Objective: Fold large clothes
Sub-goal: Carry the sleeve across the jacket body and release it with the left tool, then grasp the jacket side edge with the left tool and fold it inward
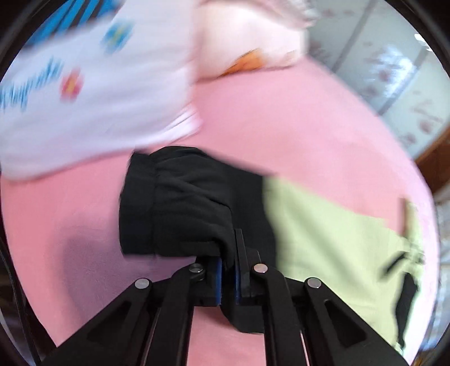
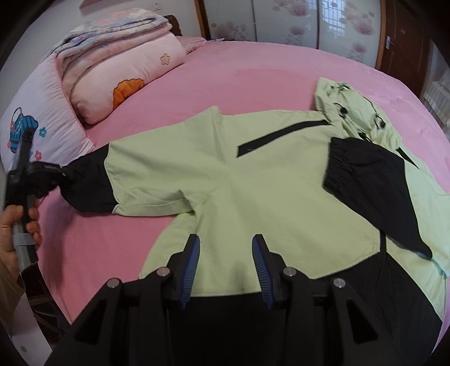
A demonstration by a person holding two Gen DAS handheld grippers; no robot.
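Observation:
A light green hooded jacket with black cuffs and a black hem lies spread on the pink bed. Its right sleeve is folded across the body, black cuff on top. My left gripper is shut on the black cuff of the left sleeve; it also shows in the right wrist view, at the bed's left side, holding the sleeve stretched out. My right gripper is open and empty, just above the jacket's lower body near the hem.
A white pillow with cartoon prints and a folded pink quilt lie at the bed's far left. A floral wardrobe and a wooden door stand behind the bed. The left wrist view is motion-blurred.

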